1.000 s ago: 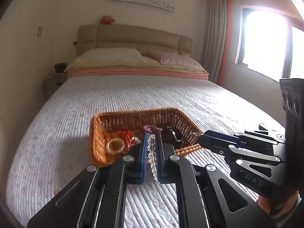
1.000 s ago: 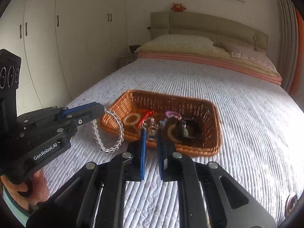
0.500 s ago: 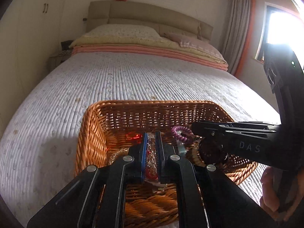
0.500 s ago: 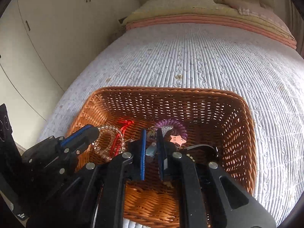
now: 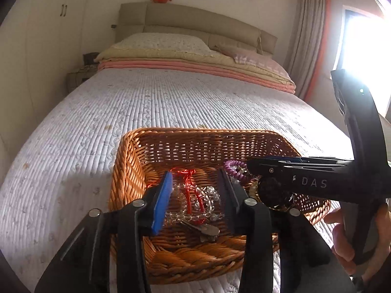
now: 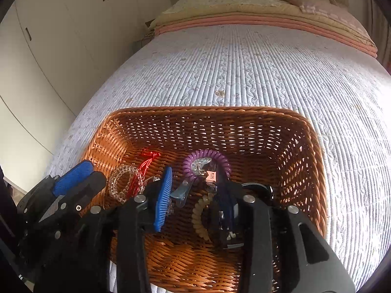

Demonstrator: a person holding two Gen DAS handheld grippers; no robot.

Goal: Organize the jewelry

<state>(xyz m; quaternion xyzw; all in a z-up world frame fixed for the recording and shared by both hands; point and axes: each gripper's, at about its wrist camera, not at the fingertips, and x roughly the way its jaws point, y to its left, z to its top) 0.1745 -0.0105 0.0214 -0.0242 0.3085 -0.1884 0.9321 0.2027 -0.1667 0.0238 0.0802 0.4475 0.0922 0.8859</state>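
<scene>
A brown wicker basket (image 5: 185, 144) (image 6: 244, 124) sits on the bed. My left gripper (image 5: 195, 188) is open over it, and the clear bead bracelet (image 5: 195, 202) (image 6: 119, 183) lies on the basket floor beside a red cord (image 5: 188, 175) (image 6: 146, 163). My right gripper (image 6: 198, 185) is open above the basket, over a purple coil band (image 6: 207, 157) (image 5: 234, 167), a cream coil band (image 6: 199, 217) and a clear blue clip (image 6: 182, 191). The right gripper (image 5: 249, 163) also shows from the side in the left wrist view.
The basket also holds a metal key (image 5: 205, 229) and a dark item (image 5: 271, 193). The quilted bedspread (image 5: 146, 102) stretches to pillows (image 5: 166, 44) and a headboard. White wardrobes (image 6: 61, 36) stand left, a window (image 5: 366, 56) right.
Both grippers moved forward and down over the basket. My left gripper opened and let go of the clear bead bracelet, which now lies in the basket. My right gripper opened too.
</scene>
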